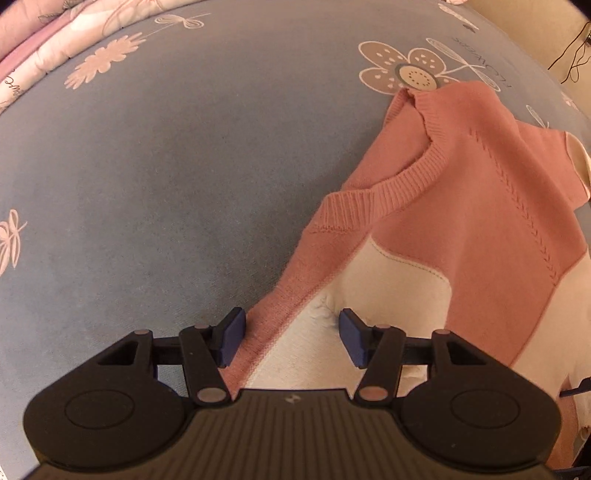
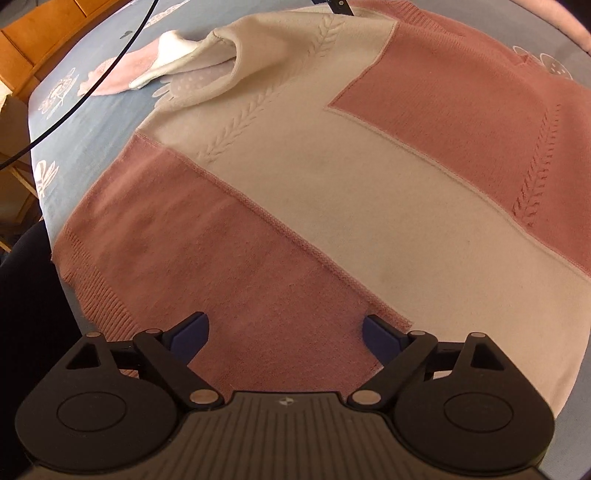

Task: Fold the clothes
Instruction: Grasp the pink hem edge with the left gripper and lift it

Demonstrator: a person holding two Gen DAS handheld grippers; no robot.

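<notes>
A pink and cream knit sweater (image 2: 332,177) lies spread on a blue flowered bedsheet (image 1: 147,184). In the left wrist view the sweater (image 1: 480,192) fills the right side, its ribbed neckline toward the middle. My left gripper (image 1: 291,334) is open, its blue fingers straddling the shoulder edge where pink meets cream. My right gripper (image 2: 286,334) is open over the pink lower panel near the ribbed hem. One cream sleeve (image 2: 207,70) lies bunched at the far left of the right wrist view.
A pink floral quilt (image 1: 55,40) lies along the far left edge of the bed. A black cable (image 2: 92,88) crosses the bed's left side, with wooden furniture (image 2: 44,33) beyond it. A beige wall with dangling wires (image 1: 569,51) is at the far right.
</notes>
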